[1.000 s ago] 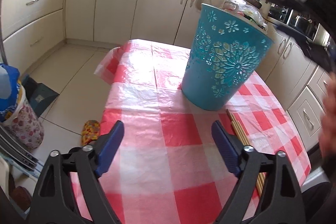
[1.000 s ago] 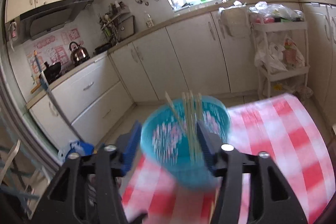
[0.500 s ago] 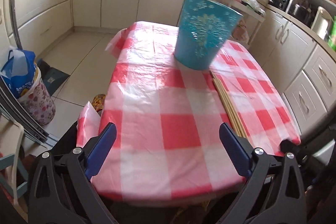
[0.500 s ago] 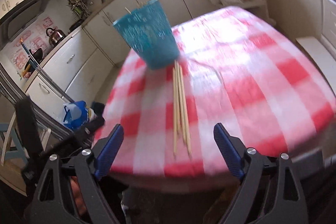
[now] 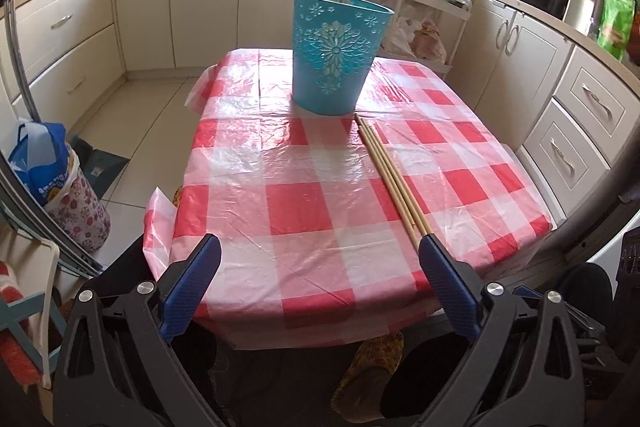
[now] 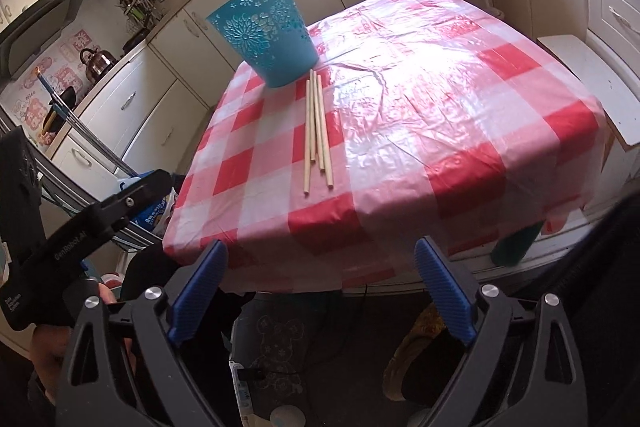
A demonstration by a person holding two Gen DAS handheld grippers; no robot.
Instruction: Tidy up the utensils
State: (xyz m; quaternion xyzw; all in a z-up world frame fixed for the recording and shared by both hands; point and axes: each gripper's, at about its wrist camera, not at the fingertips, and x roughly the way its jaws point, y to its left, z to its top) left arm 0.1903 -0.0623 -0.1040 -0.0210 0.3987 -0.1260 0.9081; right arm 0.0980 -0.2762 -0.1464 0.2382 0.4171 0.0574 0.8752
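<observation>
Item: teal perforated bin [image 5: 338, 55], upright toward the far end of a table under a red-and-white checked cloth [image 5: 304, 195]; a few pale stick tips show above its rim, probably chopsticks already sorted, though the glare makes this uncertain. Item: loose wooden chopsticks [image 6: 317, 127], four or so, lying flat and roughly parallel on the cloth, far ends just beside the bin's base, near ends toward the table's front edge, so they can be taken lengthwise and dropped in. Item: left gripper [image 5: 318, 259], jaws fully spread, empty, poised off the near edge; its right finger overlaps the chopstick ends in that view, contact unlikely. Item: right gripper [image 6: 320, 263], jaws opening, nothing between them, below the front edge, lined up with the bundle, apparently readying a pick
</observation>
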